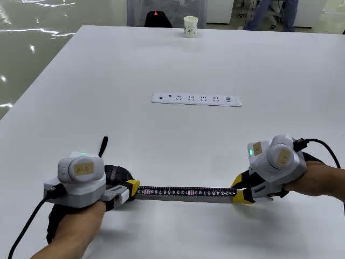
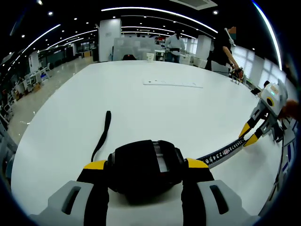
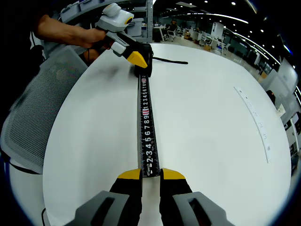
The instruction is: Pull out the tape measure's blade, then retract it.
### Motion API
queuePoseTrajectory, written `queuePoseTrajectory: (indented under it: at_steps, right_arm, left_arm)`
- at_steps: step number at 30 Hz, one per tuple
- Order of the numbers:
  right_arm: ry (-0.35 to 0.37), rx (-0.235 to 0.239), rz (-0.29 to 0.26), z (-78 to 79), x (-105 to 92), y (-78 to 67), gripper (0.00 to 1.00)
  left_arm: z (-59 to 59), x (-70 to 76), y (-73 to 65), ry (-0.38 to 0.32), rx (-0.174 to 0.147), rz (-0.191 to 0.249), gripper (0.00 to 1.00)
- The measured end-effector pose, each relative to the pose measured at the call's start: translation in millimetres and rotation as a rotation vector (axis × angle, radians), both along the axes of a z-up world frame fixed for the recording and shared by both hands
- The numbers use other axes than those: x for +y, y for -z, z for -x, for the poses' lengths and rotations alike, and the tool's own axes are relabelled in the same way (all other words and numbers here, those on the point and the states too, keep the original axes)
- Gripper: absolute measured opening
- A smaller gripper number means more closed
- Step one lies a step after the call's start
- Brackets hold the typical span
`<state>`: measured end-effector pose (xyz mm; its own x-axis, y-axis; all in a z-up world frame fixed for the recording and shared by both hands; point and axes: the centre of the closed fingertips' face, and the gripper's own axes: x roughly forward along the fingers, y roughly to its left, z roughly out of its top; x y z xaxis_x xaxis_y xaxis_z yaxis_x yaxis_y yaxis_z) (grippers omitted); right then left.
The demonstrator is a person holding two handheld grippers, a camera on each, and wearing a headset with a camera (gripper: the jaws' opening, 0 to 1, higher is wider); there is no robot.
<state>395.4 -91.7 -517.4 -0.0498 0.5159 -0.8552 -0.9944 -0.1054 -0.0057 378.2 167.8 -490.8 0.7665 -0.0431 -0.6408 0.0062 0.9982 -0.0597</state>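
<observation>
Right gripper view: blade (image 3: 146, 136) between fingers (image 3: 129, 175)

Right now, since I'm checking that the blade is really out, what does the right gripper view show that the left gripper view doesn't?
Right gripper view: the end of the blade pinched in the right gripper, the numerals running straight away from it, and a mesh chair beside the table. Left gripper view: the black case clamped in the left gripper, seen from behind, and a paper cup at the far edge. Both: the extended blade, the black strap and the power strip.
</observation>
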Motion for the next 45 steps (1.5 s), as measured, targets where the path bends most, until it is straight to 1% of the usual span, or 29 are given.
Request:
queuePoseTrajectory:
  at_steps: [45]
  right_arm:
    - [-0.022,0.01,-0.013,5.0,24.2,0.5,0.1]
  left_arm:
    - [1.3,-0.3,-0.7,0.017,0.006,0.005,0.57]
